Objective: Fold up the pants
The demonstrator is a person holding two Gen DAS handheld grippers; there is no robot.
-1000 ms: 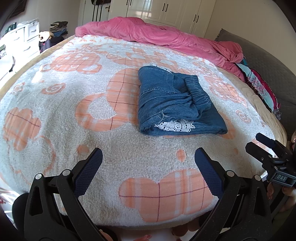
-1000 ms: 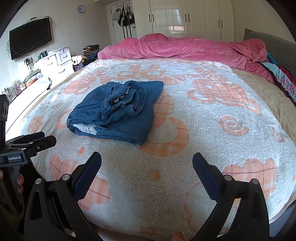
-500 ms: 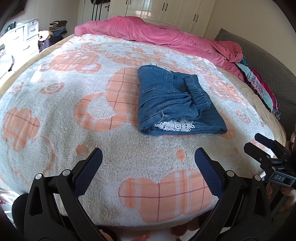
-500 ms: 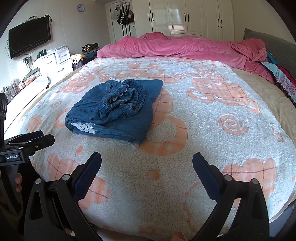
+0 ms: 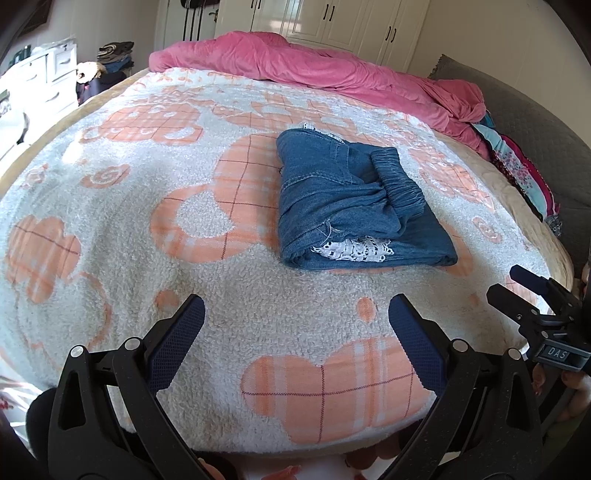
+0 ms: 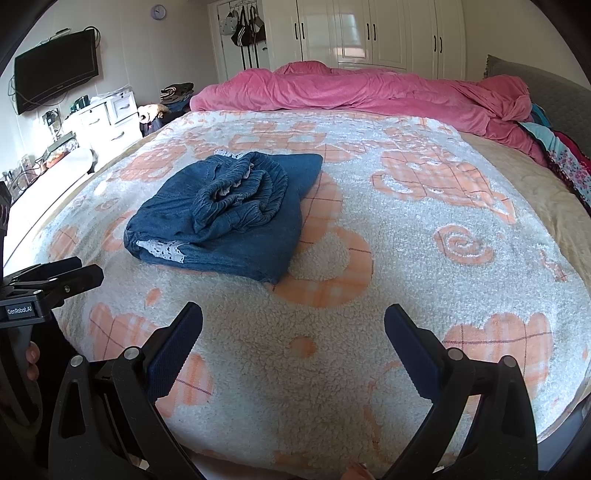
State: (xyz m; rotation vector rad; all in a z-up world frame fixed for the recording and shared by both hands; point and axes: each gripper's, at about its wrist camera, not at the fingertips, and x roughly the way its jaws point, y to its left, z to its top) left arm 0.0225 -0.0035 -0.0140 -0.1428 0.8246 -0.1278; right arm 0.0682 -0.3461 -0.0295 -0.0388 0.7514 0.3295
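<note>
Blue pants [image 5: 354, 206] folded into a small bundle, lying flat on the fluffy white and orange blanket [image 5: 147, 206], about the middle of the bed. White lace trim [image 5: 354, 249] poking out at the near edge. Stretchy waistband [image 6: 240, 195] bunched up on top. Left gripper [image 5: 293, 332] near the close edge of the bed, wide open, holding nothing, well apart from the pants. Right gripper [image 6: 293, 332] also wide open and holding nothing, off to the right of the left one. Pink quilt [image 6: 354, 88] heaped along the far side. White cupboards [image 6: 373, 33] behind it.
</note>
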